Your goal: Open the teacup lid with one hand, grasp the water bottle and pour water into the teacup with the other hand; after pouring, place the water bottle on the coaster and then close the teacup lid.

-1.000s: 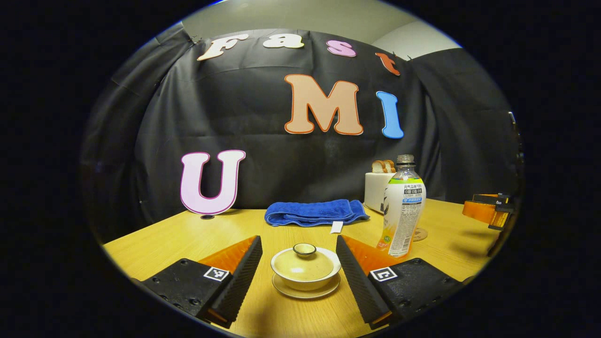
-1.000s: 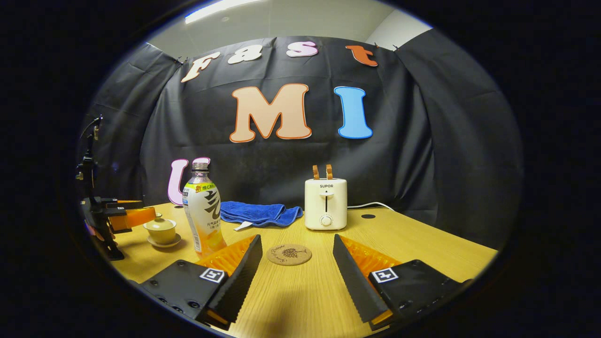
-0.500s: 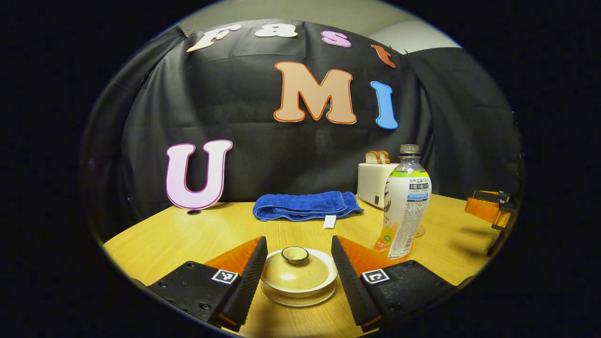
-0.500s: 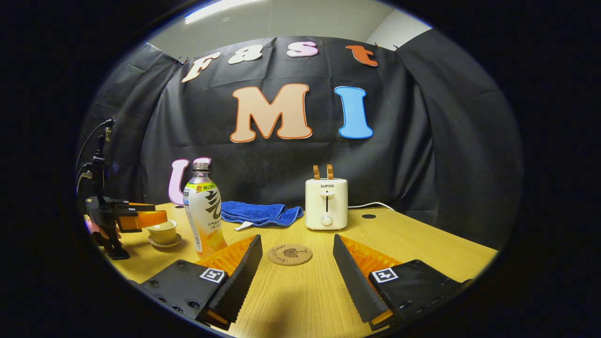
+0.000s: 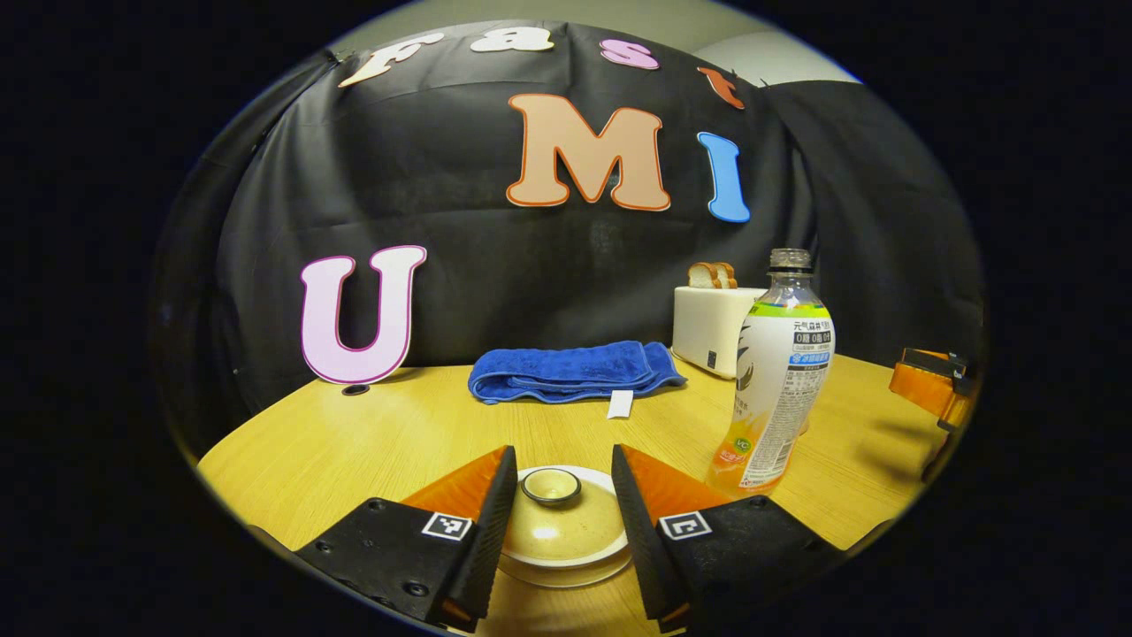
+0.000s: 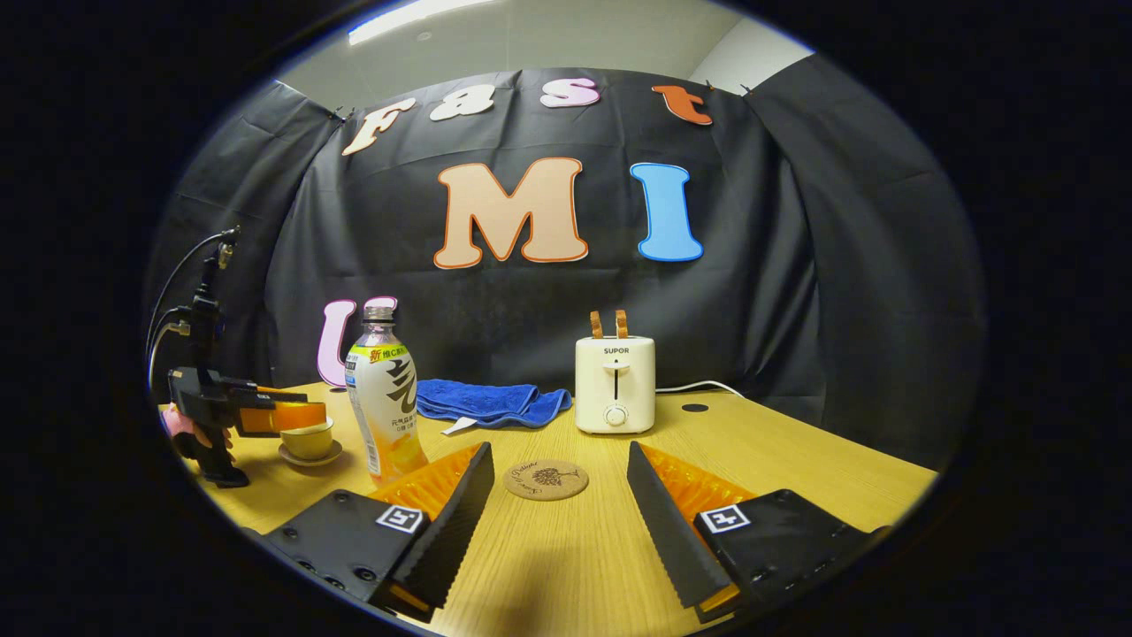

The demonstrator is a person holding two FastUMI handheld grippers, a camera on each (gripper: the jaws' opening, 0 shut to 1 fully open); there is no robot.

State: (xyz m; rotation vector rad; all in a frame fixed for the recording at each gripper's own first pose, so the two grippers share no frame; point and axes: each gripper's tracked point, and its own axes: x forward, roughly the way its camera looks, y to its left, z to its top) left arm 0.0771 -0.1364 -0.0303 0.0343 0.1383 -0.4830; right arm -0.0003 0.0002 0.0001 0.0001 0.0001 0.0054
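Note:
A cream lidded teacup [image 5: 566, 535] on its saucer sits low between the fingers of my left gripper [image 5: 562, 454]. The jaws are open and stand on either side of the lid's knob [image 5: 550, 487] without pressing on it. In the right gripper view this gripper [image 6: 270, 414] hovers over the teacup [image 6: 307, 440] at the far left. The uncapped water bottle [image 5: 783, 380] with yellow drink stands upright to the right of the cup. My right gripper [image 6: 559, 447] is open above the table, with the round cork coaster [image 6: 546, 479] lying between its fingers and the bottle [image 6: 385, 398] to its left.
A cream toaster [image 6: 615, 385] holding two bread slices stands at the back of the wooden table [image 6: 796, 460]. A folded blue towel [image 6: 491, 401] lies beside it. A hand [image 6: 181, 425] holds the left gripper. The right gripper's orange body [image 5: 929, 394] shows at the right edge.
My left gripper has moved forward and down over the teacup, and its fingers have drawn closer around the lid knob. The right gripper has stayed still.

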